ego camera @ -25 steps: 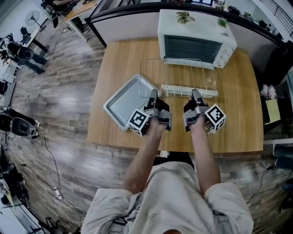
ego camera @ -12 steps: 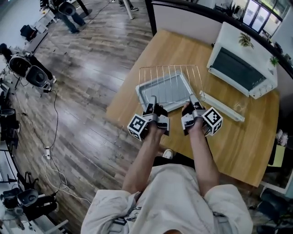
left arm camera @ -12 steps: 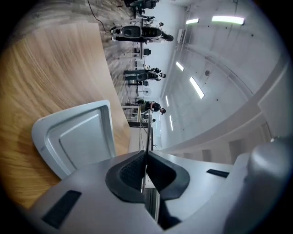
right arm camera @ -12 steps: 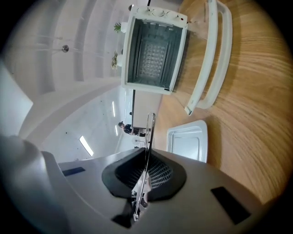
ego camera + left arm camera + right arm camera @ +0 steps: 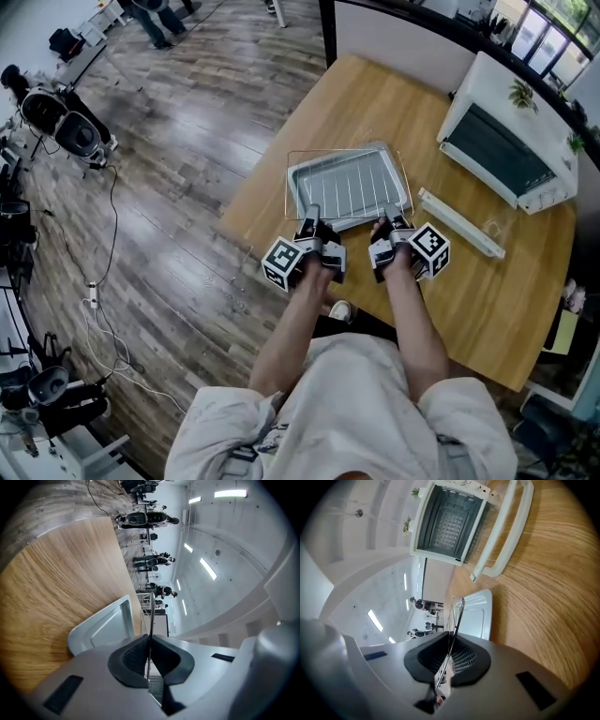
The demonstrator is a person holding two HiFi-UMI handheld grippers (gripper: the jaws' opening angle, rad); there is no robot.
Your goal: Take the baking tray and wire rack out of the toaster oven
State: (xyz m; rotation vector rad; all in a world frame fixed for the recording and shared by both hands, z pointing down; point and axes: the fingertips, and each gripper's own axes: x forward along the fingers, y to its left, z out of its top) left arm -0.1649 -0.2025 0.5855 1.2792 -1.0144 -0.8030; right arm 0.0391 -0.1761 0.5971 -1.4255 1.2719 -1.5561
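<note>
- Our left hand-held gripper has its jaws pressed together on a thin wire of the wire rack, which runs edge-on straight up from between the dark pads.
- Our right hand-held gripper is likewise pinched shut on the rack's near edge. The wire passes between its pads and curves up to a rounded corner.
- In the head view the two grippers sit side by side at the near side of the rack, one at each near corner. Their marker cubes face outward.
- The rack is out of the toaster oven and lies over the baking tray, covering most of it from above. We cannot tell whether the rack rests on the tray or hangs just above it.
- The tray is also out of the oven. It sits flat on the wooden counter, near the counter's left edge and well apart from the oven.
- The oven stands at the far right corner of the counter with its door folded down. The door's white handle is between the oven and our right gripper.
- The right gripper view shows the oven cavity with nothing on its rails.
- Grey wood-plank floor spreads to the left of the counter, with cables and equipment on it.
</note>
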